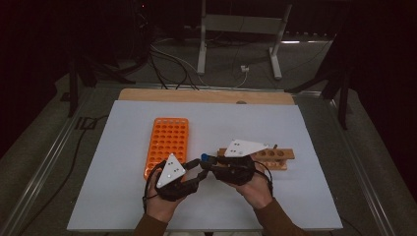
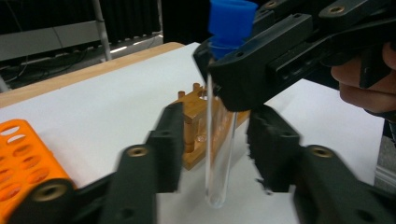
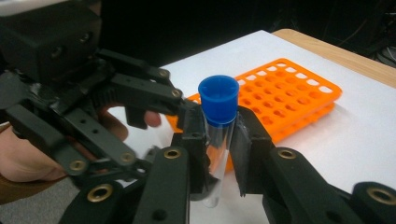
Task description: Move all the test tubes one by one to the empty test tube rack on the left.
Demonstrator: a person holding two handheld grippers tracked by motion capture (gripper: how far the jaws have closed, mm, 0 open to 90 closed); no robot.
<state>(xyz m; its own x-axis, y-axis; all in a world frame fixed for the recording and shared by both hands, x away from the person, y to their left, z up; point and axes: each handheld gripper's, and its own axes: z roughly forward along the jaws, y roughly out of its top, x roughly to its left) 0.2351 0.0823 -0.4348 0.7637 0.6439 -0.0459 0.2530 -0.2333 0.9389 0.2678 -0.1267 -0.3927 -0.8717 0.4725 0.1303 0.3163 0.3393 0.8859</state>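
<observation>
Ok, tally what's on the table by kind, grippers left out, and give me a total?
Orange rack: 1
Wooden rack: 1
Clear tube with blue cap, held above the table in the right gripper: 1
Total: 3

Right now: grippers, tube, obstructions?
Right gripper shut on capped tube. Left gripper straddles its lower end, pads clear. Wooden rack close behind.
</observation>
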